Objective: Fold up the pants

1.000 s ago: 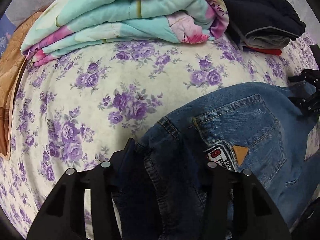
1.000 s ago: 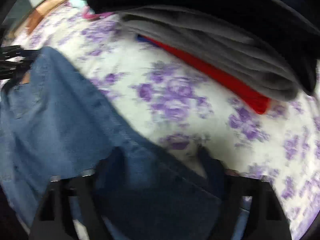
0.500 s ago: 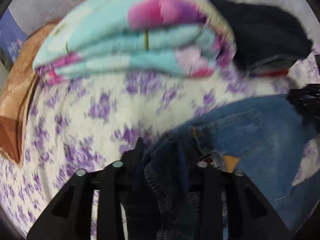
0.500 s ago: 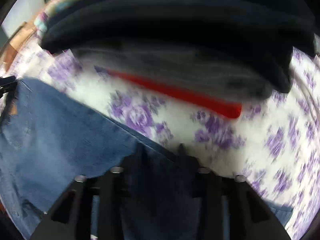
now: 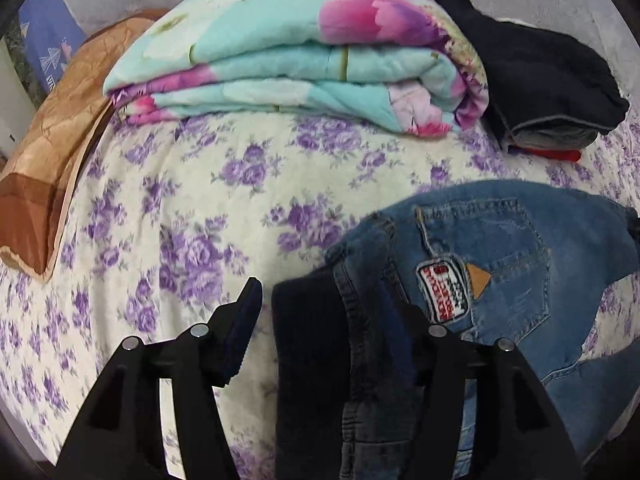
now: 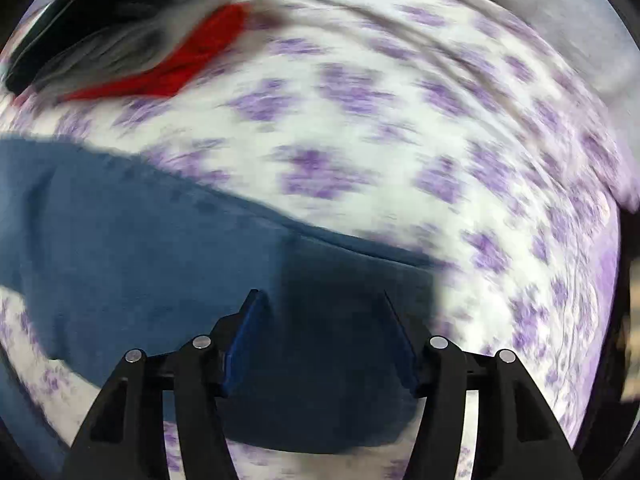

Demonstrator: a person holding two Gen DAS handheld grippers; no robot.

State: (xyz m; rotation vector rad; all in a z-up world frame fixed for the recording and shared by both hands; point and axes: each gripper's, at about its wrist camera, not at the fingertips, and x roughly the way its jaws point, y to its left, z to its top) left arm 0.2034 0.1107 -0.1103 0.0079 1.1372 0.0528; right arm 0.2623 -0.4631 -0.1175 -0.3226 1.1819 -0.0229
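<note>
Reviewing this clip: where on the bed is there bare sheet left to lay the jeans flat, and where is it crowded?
Bare floral sheet lies between the folded quilt, the brown pillow and the jeans. In the blurred right wrist view, more sheet shows right of the denim. The far edge is crowded: the quilt beside the dark clothes stack.

My left camera looks forward along its gripper (image 5: 328, 320), low over the bed (image 5: 200, 200), facing the folded quilt (image 5: 300, 60) at the far side. My right camera sits closer to the bed (image 6: 400, 140), its picture blurred. Both take in the jeans (image 5: 500, 260) (image 6: 160, 240) and the clothes pile (image 5: 540, 80) (image 6: 140, 40).
</note>
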